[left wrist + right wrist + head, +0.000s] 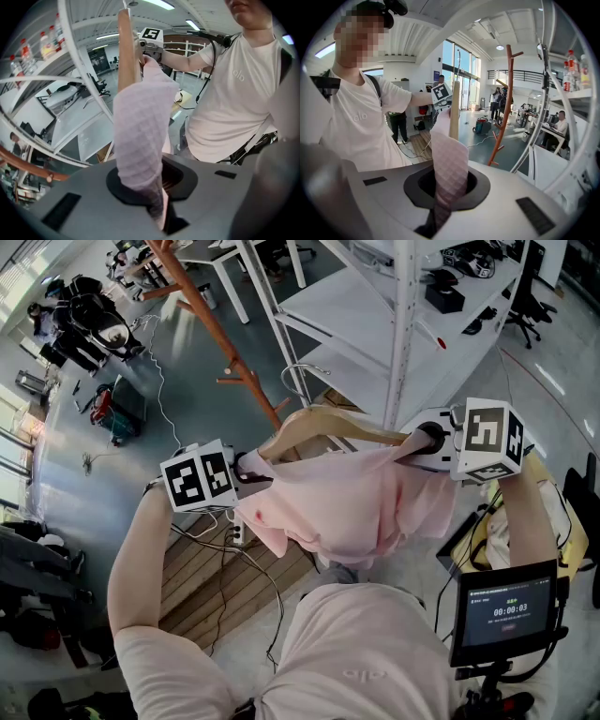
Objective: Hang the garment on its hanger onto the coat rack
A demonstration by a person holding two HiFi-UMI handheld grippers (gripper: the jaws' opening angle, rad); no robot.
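— Grey-blue floor spreads below, with white metal shelving on the right and a slanting orange-brown wooden coat rack with short pegs on the left. Where is the clothing?

— Up in the air in front of the person's chest. The pale pink waffle-textured garment lies draped over a light wooden hanger and sags in loose, bunched folds between the two tools.

— How is it held?

— By both ends. The left gripper has its jaws closed on a fold of the garment where it covers one hanger arm; bare wood rises above the cloth in its view. The right gripper is clamped likewise on pink cloth at the other end, the wooden arm standing just behind the fold.

— And the hook?

— The hanger's thin metal hook points away from the person, near the rack's lower pegs and the shelving, resting on neither. The hanger sits roughly level.
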